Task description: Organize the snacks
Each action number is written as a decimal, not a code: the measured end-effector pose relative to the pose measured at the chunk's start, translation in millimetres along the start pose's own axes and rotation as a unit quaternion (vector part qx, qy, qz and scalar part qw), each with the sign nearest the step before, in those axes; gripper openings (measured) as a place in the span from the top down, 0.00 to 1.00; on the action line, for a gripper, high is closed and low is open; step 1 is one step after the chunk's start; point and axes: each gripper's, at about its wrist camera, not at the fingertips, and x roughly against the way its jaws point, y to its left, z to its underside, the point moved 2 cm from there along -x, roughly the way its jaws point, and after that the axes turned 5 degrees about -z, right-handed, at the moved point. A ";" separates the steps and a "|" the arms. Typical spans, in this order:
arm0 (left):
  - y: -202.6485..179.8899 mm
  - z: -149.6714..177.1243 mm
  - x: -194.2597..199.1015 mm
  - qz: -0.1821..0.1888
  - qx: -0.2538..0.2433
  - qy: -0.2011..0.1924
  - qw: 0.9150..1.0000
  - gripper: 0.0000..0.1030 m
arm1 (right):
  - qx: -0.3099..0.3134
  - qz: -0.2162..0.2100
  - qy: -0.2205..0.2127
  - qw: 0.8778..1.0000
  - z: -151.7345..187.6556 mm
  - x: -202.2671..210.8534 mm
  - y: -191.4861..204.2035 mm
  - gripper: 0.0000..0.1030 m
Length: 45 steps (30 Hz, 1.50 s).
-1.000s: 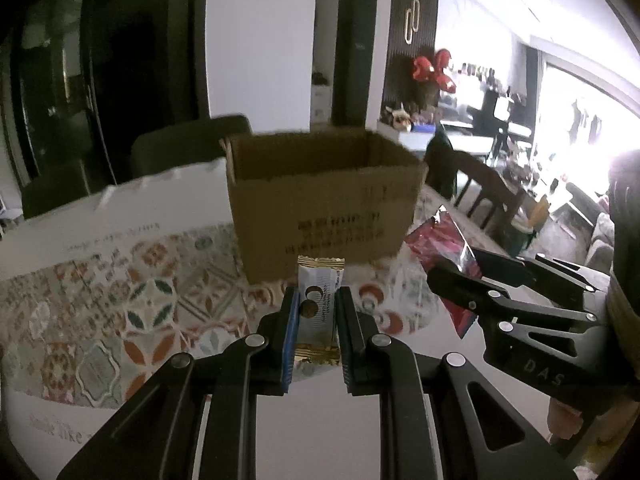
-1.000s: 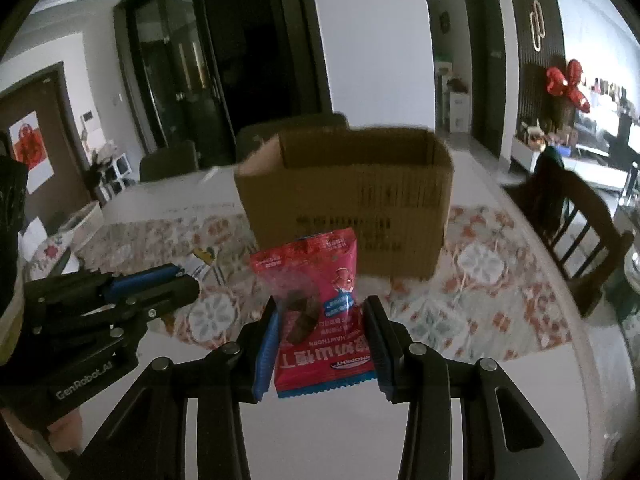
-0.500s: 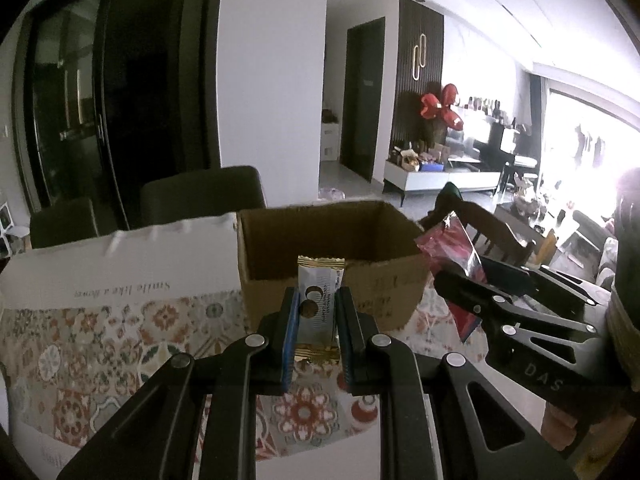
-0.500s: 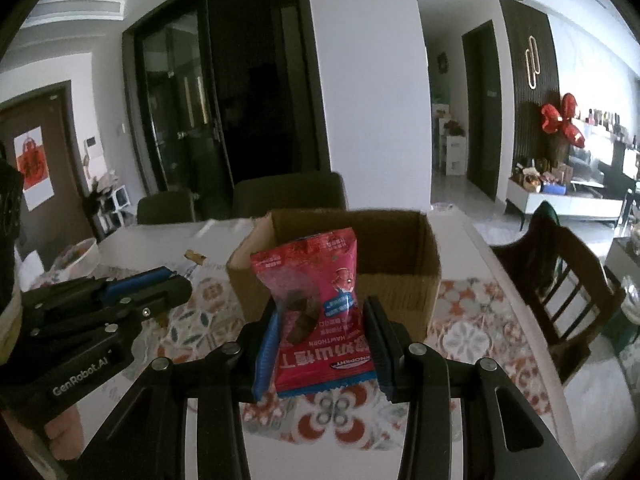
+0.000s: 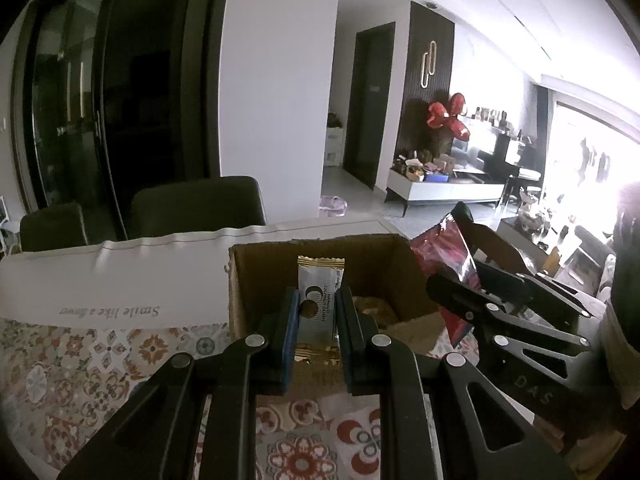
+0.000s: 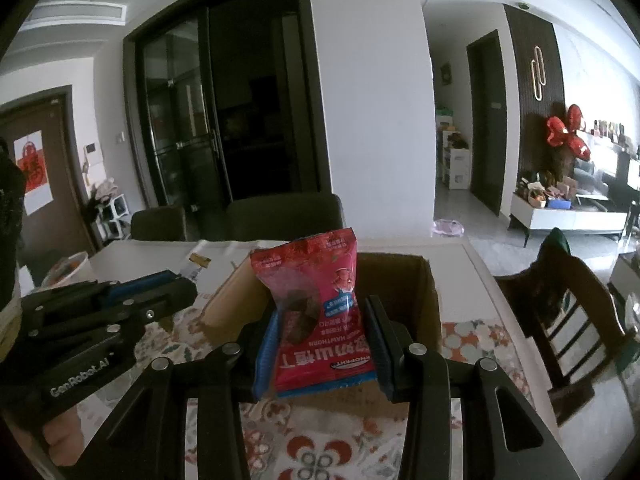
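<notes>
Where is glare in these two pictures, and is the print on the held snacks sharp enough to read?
Left wrist view: window glare washes out the right side; small snack bar print illegible. Right wrist view: evenly lit, no strong glare; red hawthorn packet sharp, "HAWTHORN" readable upside down.
</notes>
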 end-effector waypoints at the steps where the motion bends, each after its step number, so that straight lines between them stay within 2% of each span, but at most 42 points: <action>1: 0.7 -3.5 -7.5 0.001 0.002 0.003 1.000 0.81 | 0.000 0.000 0.001 1.000 -2.3 -3.4 -2.3 0.59; 10: -0.2 -19.5 -50.4 0.006 0.013 0.037 0.999 0.81 | 0.008 0.009 0.020 1.000 -17.7 -40.8 -23.5 0.59; 14: 0.1 -25.8 -67.1 -0.004 0.011 0.048 0.999 0.80 | 0.007 0.012 0.028 1.000 -21.3 -53.6 -29.3 0.59; 16: -0.7 -28.0 -71.7 -0.008 0.009 0.055 0.998 0.76 | 0.003 0.015 0.033 0.999 -22.6 -59.6 -33.9 0.59; 19: 1.4 -29.8 -75.4 -0.026 0.001 0.055 0.998 0.57 | -0.002 0.020 0.042 0.999 -22.1 -66.3 -38.9 0.58; 20: 2.7 -29.5 -74.3 -0.033 0.003 0.053 0.998 0.51 | -0.005 0.022 0.046 0.999 -21.9 -67.7 -40.6 0.50; 21: 4.3 -29.5 -72.9 -0.037 0.005 0.051 0.998 0.51 | -0.009 0.027 0.049 0.998 -21.6 -68.1 -42.7 0.45; 22: 4.9 -27.8 -69.1 -0.044 0.004 0.047 0.998 0.51 | -0.011 0.031 0.047 0.998 -22.1 -67.9 -43.0 0.40; 23: 5.9 -26.0 -66.2 -0.048 0.002 0.044 0.998 0.50 | -0.010 0.037 0.043 0.998 -22.1 -66.3 -43.8 0.40; 26: 6.2 -19.1 -54.2 -0.061 -0.004 0.035 0.998 0.40 | -0.010 0.049 0.041 0.998 -18.7 -57.6 -41.2 0.36; 29: 5.7 -10.5 -38.4 -0.075 -0.013 0.021 0.997 0.36 | -0.013 0.058 0.034 0.998 -14.1 -45.9 -38.9 0.29; 33: 3.0 2.7 -7.0 -0.095 -0.019 -0.003 0.995 0.23 | -0.012 0.063 0.032 0.997 -4.3 -25.0 -31.9 0.28; 35: 1.2 7.7 7.4 -0.105 -0.022 -0.013 0.994 0.20 | -0.014 0.061 0.031 0.998 0.0 -15.1 -28.7 0.23; 39: -2.2 19.5 40.8 -0.127 -0.026 -0.038 0.991 0.11 | -0.017 0.061 0.023 0.998 11.8 13.9 -18.8 0.21; 45: -7.9 44.2 90.3 -0.134 -0.029 -0.058 0.989 0.04 | -0.012 0.075 0.003 0.997 29.8 61.8 -1.2 0.17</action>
